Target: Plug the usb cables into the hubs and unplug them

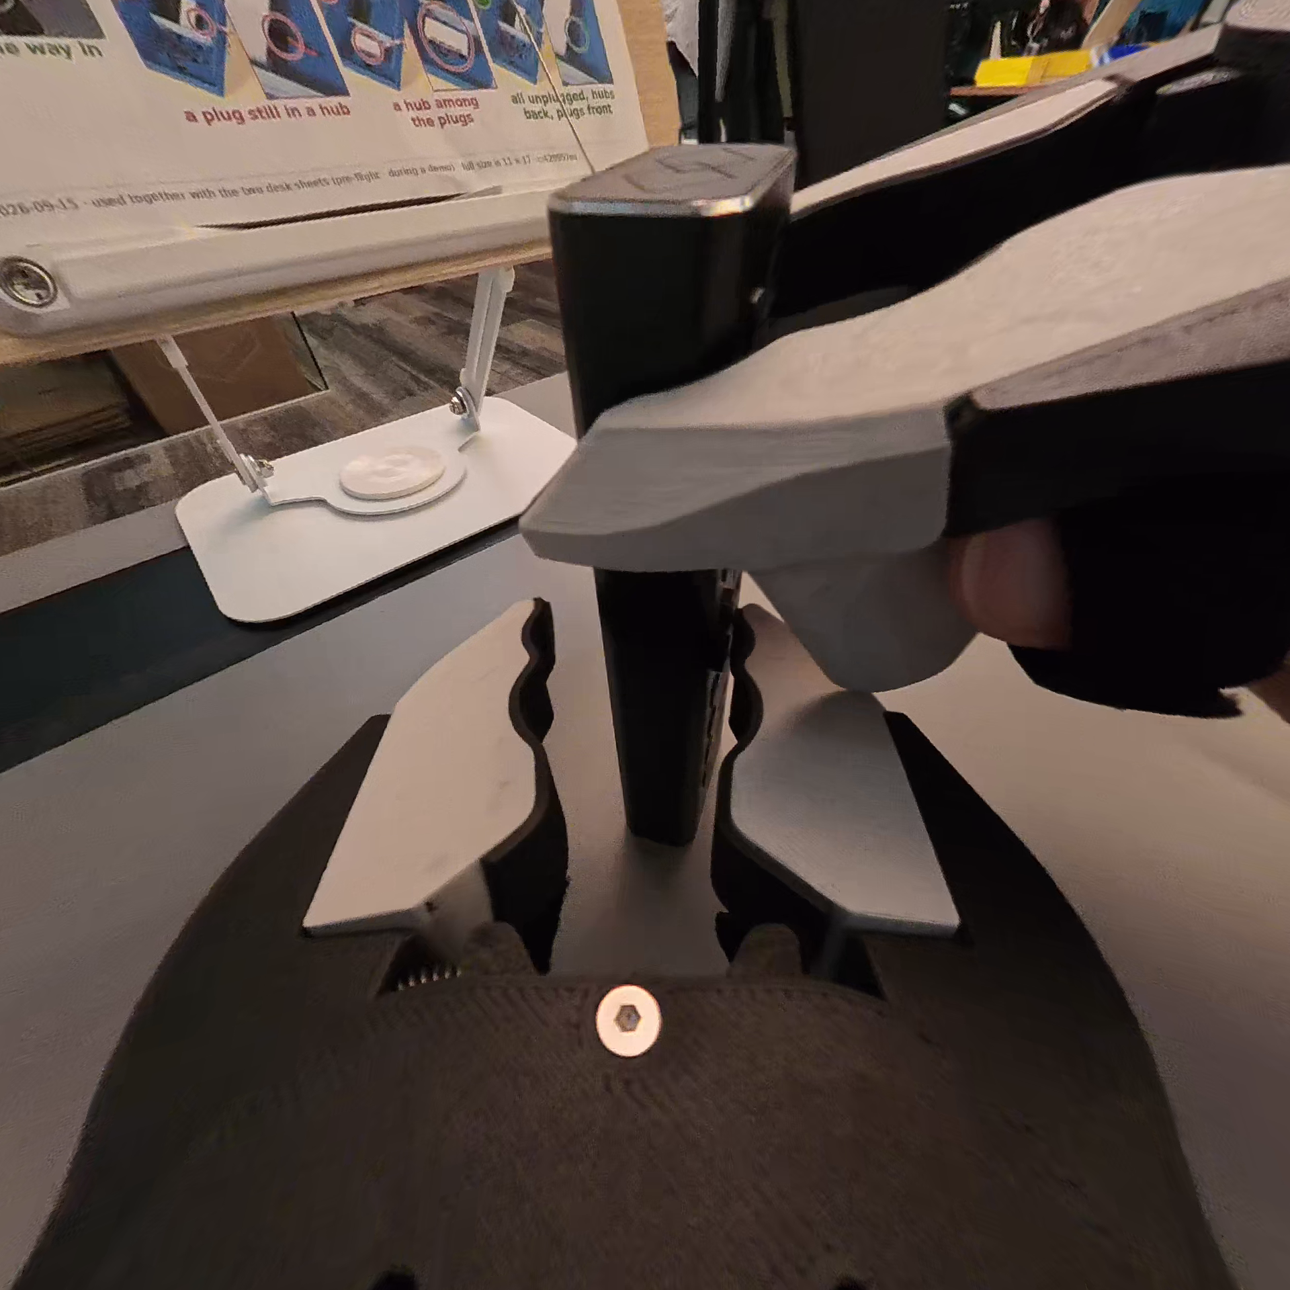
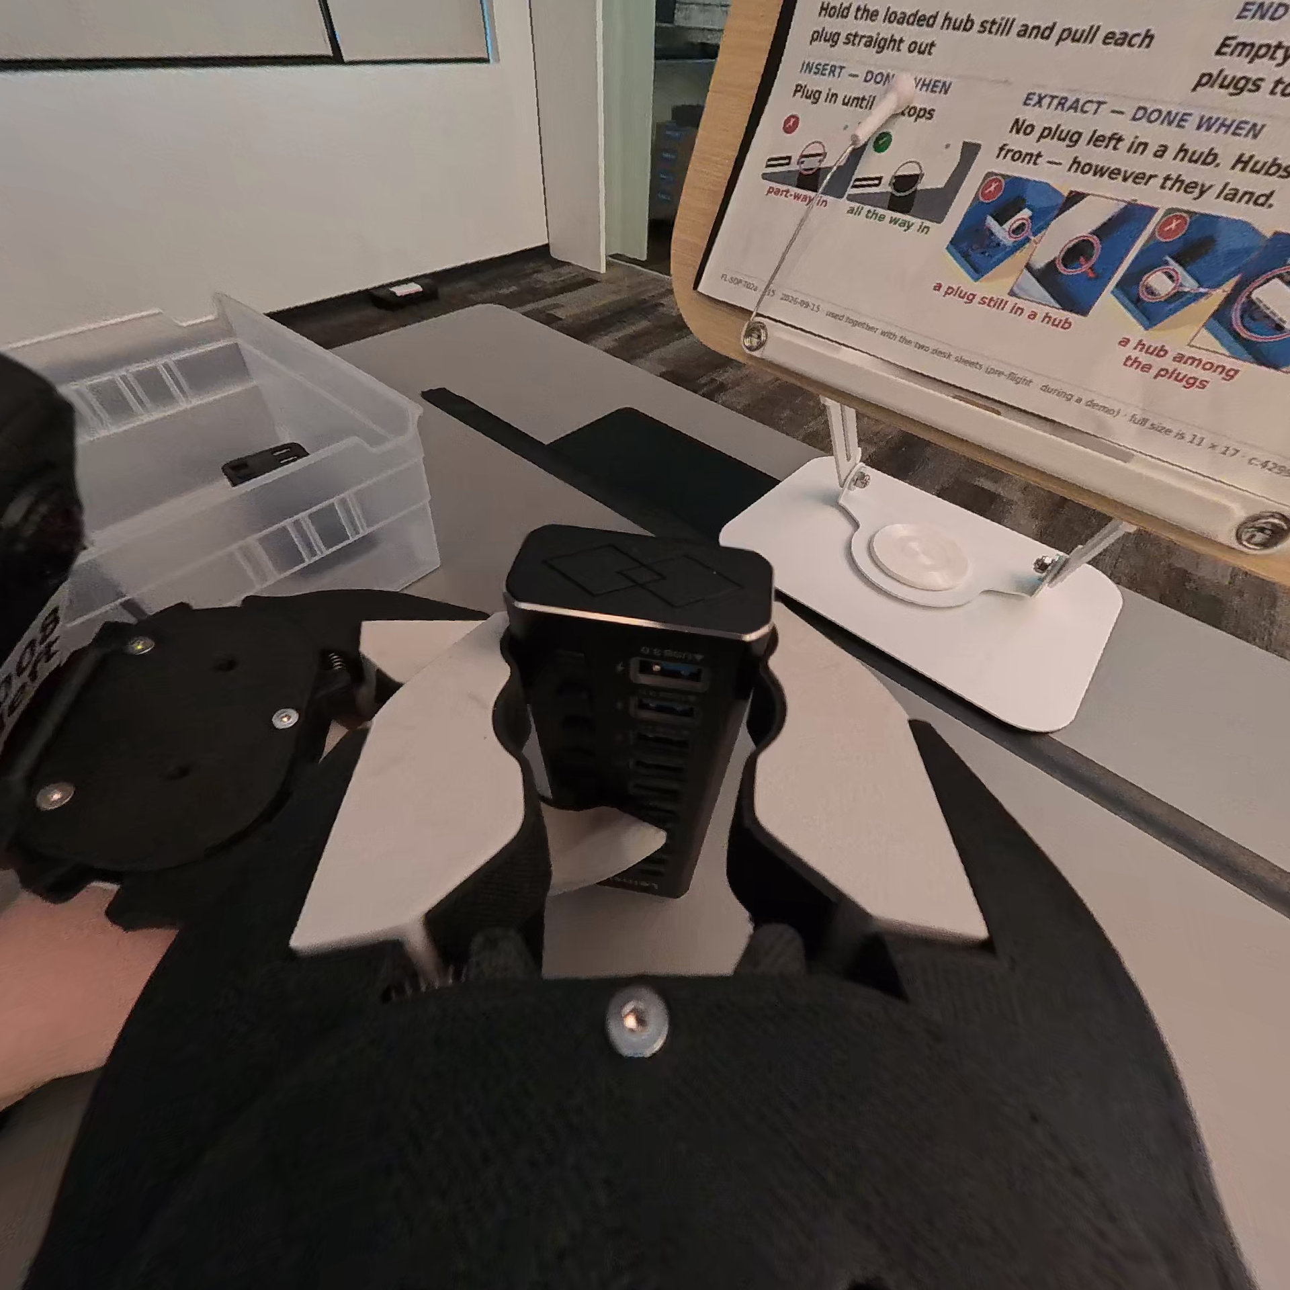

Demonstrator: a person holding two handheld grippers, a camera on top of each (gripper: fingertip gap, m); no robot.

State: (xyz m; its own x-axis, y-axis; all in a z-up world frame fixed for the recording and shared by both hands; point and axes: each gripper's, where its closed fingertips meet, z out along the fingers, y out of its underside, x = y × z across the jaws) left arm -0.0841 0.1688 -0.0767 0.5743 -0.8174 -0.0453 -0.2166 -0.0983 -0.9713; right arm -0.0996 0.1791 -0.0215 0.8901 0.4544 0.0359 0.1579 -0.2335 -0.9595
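I see the grey desk (image 2: pixel 530 391) running under everything, its far edge against a strip of patterned carpet. Toward the desk's far right corner stands the instruction board (image 2: pixel 1033 209), a wood-edged panel carrying a printed sheet, tilted back on a white stand (image 2: pixel 977 649) whose flat base lies on the desk. Toward the far left edge sits a clear plastic bin (image 2: pixel 237 447) with a small black part (image 2: pixel 265 462) lying in it; I cannot tell what that part is. A black mat (image 2: pixel 663 454) lies flat between the bin and the stand.

The hub (image 2: pixel 639 705), a tall black block with a column of ports down one face, stands upright on its short end in the middle of the desk, near the stand's base. In the left wrist view the hub (image 1: pixel 663 433) rises straight up between my fingers.

My right gripper (image 2: pixel 632 691) has its pads pressed against the two sides of the hub near its upper half, so it is clamped on it. My left gripper (image 1: pixel 635 649) reaches in from the left, lower down: one finger shows touching the hub's lower body, and in its own view both fingertips sit just beside the hub's sides, but I cannot tell whether they actually press on it. The right gripper (image 1: pixel 803 454) crosses above them from the right there.
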